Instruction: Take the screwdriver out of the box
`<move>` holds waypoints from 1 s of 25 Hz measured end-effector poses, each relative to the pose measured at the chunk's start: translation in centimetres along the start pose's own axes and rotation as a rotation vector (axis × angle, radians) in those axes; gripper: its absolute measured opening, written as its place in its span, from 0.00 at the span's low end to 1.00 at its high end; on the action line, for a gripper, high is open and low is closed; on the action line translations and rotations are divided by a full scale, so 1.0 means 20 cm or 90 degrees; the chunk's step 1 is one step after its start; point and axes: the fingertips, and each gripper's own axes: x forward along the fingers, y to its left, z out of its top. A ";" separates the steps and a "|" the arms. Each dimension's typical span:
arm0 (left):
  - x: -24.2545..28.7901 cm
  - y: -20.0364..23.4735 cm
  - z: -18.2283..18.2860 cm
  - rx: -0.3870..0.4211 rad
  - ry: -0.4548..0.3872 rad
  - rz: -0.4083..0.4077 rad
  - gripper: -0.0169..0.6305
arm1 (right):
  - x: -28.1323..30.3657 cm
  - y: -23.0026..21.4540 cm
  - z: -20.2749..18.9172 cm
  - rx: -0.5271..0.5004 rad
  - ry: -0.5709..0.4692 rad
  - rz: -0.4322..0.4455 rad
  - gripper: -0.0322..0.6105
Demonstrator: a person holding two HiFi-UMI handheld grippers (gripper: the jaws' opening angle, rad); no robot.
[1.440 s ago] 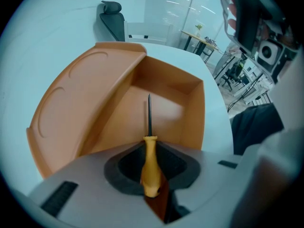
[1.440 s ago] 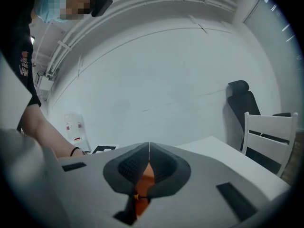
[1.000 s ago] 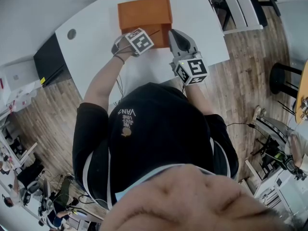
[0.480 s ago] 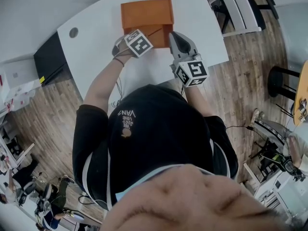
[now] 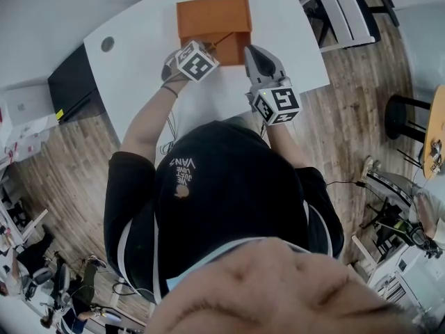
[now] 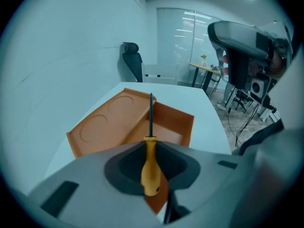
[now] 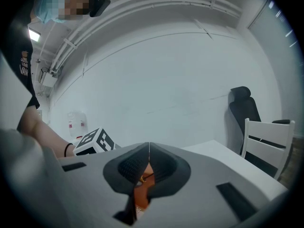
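Observation:
An orange box (image 5: 212, 16) lies open on the white table (image 5: 139, 68), its lid (image 6: 107, 120) folded flat away from me. My left gripper (image 5: 207, 51) is over the box's near left corner. In the left gripper view it (image 6: 151, 148) is shut on the yellow handle of the screwdriver (image 6: 150, 165). The dark shaft points away above the box's tray (image 6: 171, 125). My right gripper (image 5: 254, 53) is by the box's right side, and in its own view (image 7: 149, 146) the jaws are shut with their tips touching. A bit of the orange box (image 7: 142, 196) shows behind them.
A white chair (image 5: 344, 9) stands past the table's right end, and a black office chair (image 6: 133, 61) is at the far end. A black cabinet (image 5: 69, 85) sits under the table's left edge. A round hole (image 5: 107, 44) is in the tabletop.
My left gripper has risen and tilted with the screwdriver in it. The right gripper has barely shifted beside the box.

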 end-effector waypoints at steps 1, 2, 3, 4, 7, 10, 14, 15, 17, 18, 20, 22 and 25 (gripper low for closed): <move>-0.01 0.00 0.01 -0.001 -0.009 0.004 0.14 | -0.01 0.00 0.00 -0.001 -0.001 -0.001 0.07; -0.03 0.00 0.02 -0.001 -0.018 0.007 0.14 | -0.01 0.01 0.00 -0.001 -0.002 -0.003 0.07; -0.04 0.00 0.03 -0.002 -0.026 0.011 0.14 | -0.02 0.01 0.00 -0.002 -0.003 -0.004 0.07; -0.05 0.00 0.04 -0.003 -0.035 0.015 0.14 | -0.03 0.01 0.00 -0.002 -0.004 -0.005 0.07; -0.09 0.00 0.08 -0.005 -0.062 0.030 0.14 | -0.05 0.02 0.00 -0.004 -0.007 -0.009 0.07; -0.12 0.00 0.11 -0.010 -0.087 0.039 0.14 | -0.06 0.02 0.01 -0.006 -0.009 -0.013 0.07; -0.18 -0.01 0.13 -0.020 -0.115 0.049 0.14 | -0.09 0.04 0.01 -0.008 -0.011 -0.013 0.07; -0.20 -0.01 0.13 -0.023 -0.122 0.052 0.14 | -0.09 0.05 0.02 -0.010 -0.012 -0.013 0.07; -0.24 -0.01 0.13 -0.030 -0.138 0.056 0.14 | -0.10 0.07 0.02 -0.012 -0.014 -0.013 0.07; -0.26 -0.01 0.13 -0.033 -0.145 0.058 0.14 | -0.10 0.08 0.02 -0.013 -0.014 -0.013 0.07; -0.29 -0.01 0.13 -0.039 -0.161 0.064 0.14 | -0.11 0.09 0.02 -0.015 -0.015 -0.012 0.07; -0.33 -0.01 0.14 -0.044 -0.179 0.069 0.14 | -0.12 0.10 0.02 -0.017 -0.015 -0.011 0.07; -0.40 -0.02 0.16 -0.046 -0.208 0.079 0.14 | -0.13 0.12 0.02 -0.018 -0.016 -0.012 0.07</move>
